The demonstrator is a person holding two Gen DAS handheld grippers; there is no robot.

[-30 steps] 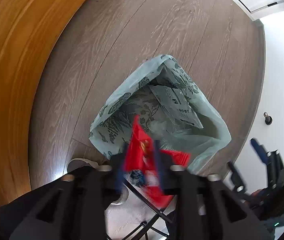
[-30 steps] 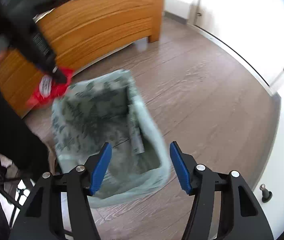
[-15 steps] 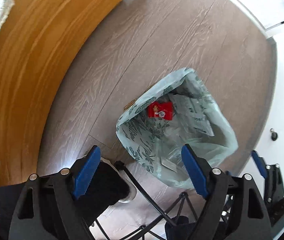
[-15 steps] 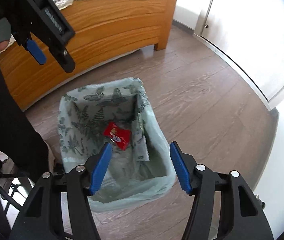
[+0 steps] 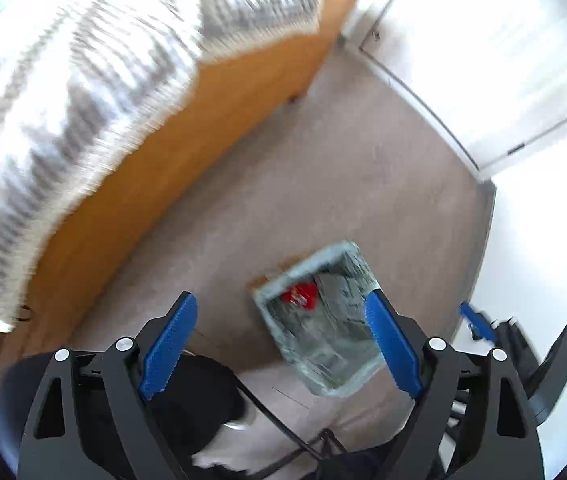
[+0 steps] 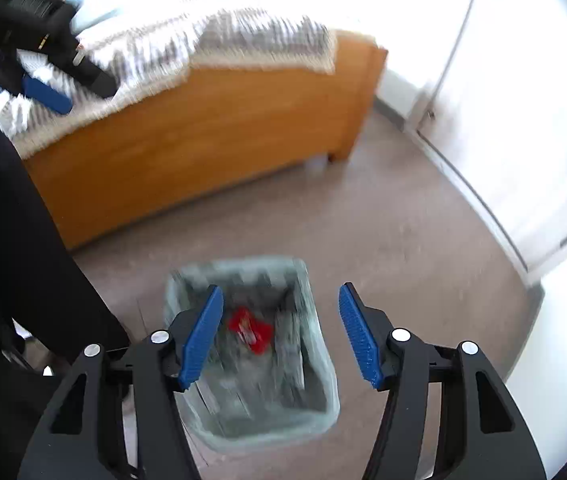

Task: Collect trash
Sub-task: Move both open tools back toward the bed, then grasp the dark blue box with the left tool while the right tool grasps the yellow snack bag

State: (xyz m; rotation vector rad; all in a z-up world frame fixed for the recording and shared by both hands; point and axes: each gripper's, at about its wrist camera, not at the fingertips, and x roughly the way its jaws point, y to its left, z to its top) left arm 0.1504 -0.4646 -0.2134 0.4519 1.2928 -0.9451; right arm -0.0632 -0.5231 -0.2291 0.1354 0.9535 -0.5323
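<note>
The trash bag [image 5: 325, 364], a pale green liner with a leaf print, stood open on the wooden floor [image 5: 323, 184], and it serves as the landmark for everything else. Inside it, against the wall nearest the bed [image 6: 203, 136], lay the red wrapper [image 5: 300, 295], the one piece of trash that could be made out; the rest of the contents were blurred.

The left claw [image 5: 279, 346] hung above the bag on the bed's side, pointing steeply down. Its blue pads were wide apart and opening further, with nothing between them; the wrapper lay well below, clear of both pads. From the right wrist view the same claw showed up near the bed's checked blanket [image 6: 211, 36], high above the bag.

The right claw [image 6: 279, 334] hovered over the bag from the side away from the bed, its jaws also apart and opening, gripping nothing. In that view the wrapper [image 6: 250, 329] appeared in the gap between the pads, but it sat down in the bag, well apart from them.

A person's dark-clothed leg [image 6: 15, 248] stood just beside the bag. Beyond the bag, away from the person, white doors [image 6: 523, 120] lined the room.
</note>
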